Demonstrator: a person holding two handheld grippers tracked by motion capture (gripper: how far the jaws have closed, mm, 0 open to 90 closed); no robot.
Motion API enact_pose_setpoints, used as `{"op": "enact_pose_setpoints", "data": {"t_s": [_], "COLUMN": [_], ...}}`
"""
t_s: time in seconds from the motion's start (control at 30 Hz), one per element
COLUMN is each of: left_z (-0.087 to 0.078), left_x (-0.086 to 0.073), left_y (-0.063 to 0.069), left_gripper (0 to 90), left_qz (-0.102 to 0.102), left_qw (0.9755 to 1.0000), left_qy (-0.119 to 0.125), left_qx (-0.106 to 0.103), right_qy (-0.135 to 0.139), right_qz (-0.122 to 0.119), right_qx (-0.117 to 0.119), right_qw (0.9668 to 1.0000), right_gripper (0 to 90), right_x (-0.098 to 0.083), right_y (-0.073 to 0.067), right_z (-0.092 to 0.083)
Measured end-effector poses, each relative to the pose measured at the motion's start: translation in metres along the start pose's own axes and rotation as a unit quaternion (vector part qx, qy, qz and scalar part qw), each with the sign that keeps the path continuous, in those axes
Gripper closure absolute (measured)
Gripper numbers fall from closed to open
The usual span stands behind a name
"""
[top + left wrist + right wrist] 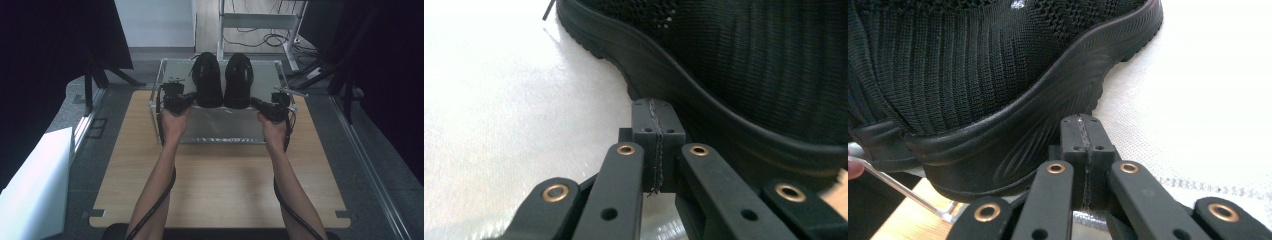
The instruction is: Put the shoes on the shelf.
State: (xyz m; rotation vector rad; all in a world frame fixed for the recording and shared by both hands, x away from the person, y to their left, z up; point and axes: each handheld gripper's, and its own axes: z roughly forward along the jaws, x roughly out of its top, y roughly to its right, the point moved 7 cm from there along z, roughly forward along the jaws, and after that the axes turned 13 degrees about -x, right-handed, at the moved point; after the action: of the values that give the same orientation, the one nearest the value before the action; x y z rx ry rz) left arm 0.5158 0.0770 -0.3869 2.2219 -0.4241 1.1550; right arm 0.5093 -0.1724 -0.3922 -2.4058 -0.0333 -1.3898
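With both the left claw (651, 112) and right claw (1082, 127) pinched empty beside the shoes (223, 80), we judge these light and soft-knitted, best gripped at their stiffer heel collars.

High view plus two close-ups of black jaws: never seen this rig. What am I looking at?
No robot: a person holds a two-jaw hand gripper in each hand. The high view looks down on a wooden table from the person's side. On it stands a clear box with a pair of black shoes on top. The left gripper sits by the left shoe, the right gripper by the right shoe. The close-ups come from cameras riding on each gripper. Both sets of jaws are shut, with nothing between them.
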Motion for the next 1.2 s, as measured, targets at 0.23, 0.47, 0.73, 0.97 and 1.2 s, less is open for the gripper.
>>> {"op": "enact_pose_setpoints", "data": {"t_s": [0.23, 0.47, 0.73, 0.97, 1.2], "left_z": [0.003, 0.002, -0.004, -0.021, -0.037], "left_x": [0.003, 0.002, 0.001, -0.007, -0.019], "left_y": [0.001, 0.002, 0.002, 0.009, 0.024], "left_gripper": [90.0, 90.0, 83.3, 55.4, 37.9], "left_qz": [0.023, 0.028, 0.028, 0.040, 0.059], "left_qw": [0.9994, 0.9992, 0.9993, 0.9991, 0.9975], "left_qy": [-0.026, -0.029, -0.021, 0.001, 0.020], "left_qx": [0.005, -0.001, -0.013, -0.015, -0.034], "right_qy": [-0.007, -0.015, 0.011, 0.024, 0.041], "right_qz": [0.007, 0.004, 0.017, 0.004, -0.026], "right_qx": [-0.007, -0.020, -0.002, 0.040, 0.060], "right_qw": [0.9999, 0.9997, 0.9998, 0.9989, 0.9970], "right_gripper": [90.0, 90.0, 81.8, 60.0, 49.4], "right_x": [0.003, 0.006, 0.003, 0.000, -0.005], "right_y": [0.002, 0.000, 0.004, 0.010, 0.013], "right_z": [0.008, 0.011, 0.005, -0.015, -0.033]}}
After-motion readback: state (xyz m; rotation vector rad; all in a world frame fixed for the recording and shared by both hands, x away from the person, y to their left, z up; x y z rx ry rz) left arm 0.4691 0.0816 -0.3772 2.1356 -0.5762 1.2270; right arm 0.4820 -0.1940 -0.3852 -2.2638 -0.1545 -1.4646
